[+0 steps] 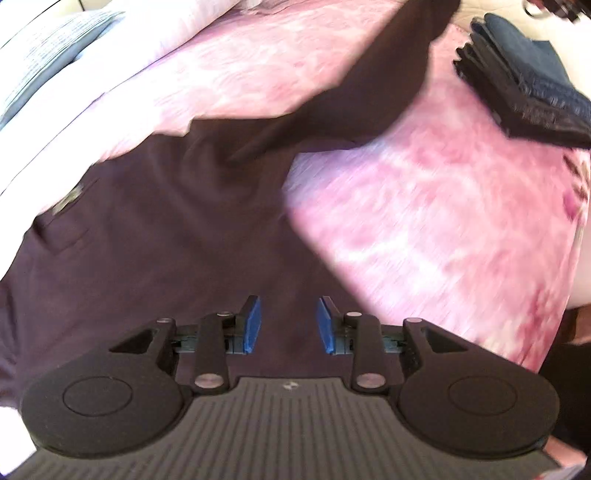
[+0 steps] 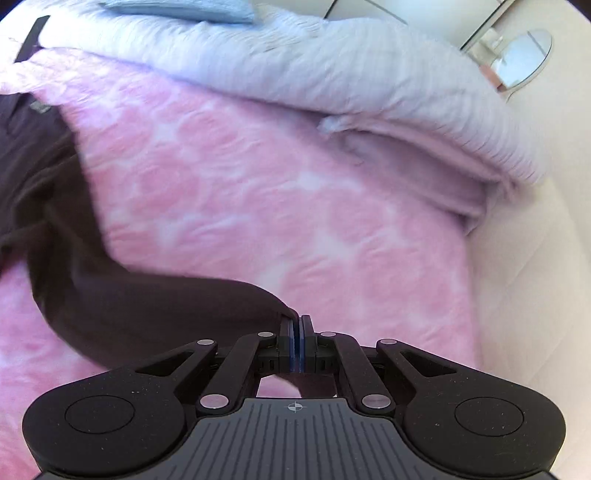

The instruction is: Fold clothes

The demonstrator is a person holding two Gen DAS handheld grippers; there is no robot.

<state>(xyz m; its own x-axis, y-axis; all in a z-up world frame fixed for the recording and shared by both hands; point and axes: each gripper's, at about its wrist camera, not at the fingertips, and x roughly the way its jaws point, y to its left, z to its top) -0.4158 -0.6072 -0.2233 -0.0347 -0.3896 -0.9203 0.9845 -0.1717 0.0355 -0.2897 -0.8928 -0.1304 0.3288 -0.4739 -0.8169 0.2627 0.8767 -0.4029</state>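
A dark maroon shirt (image 1: pixel 155 236) lies spread on a pink patterned bedspread (image 1: pixel 443 221). One sleeve (image 1: pixel 373 85) stretches up toward the top right. My left gripper (image 1: pixel 289 321) is open just above the shirt's body, with nothing between its blue pads. In the right wrist view my right gripper (image 2: pixel 297 332) is shut on the end of the sleeve (image 2: pixel 155 306), which is pulled taut away from the shirt (image 2: pixel 33 177) at the left.
A stack of folded dark clothes (image 1: pixel 524 81) sits at the bed's right edge. A white quilt (image 2: pixel 332 66) and a blue-grey pillow (image 2: pixel 184 9) lie at the far side. A pale floor (image 2: pixel 528 277) lies to the right of the bed.
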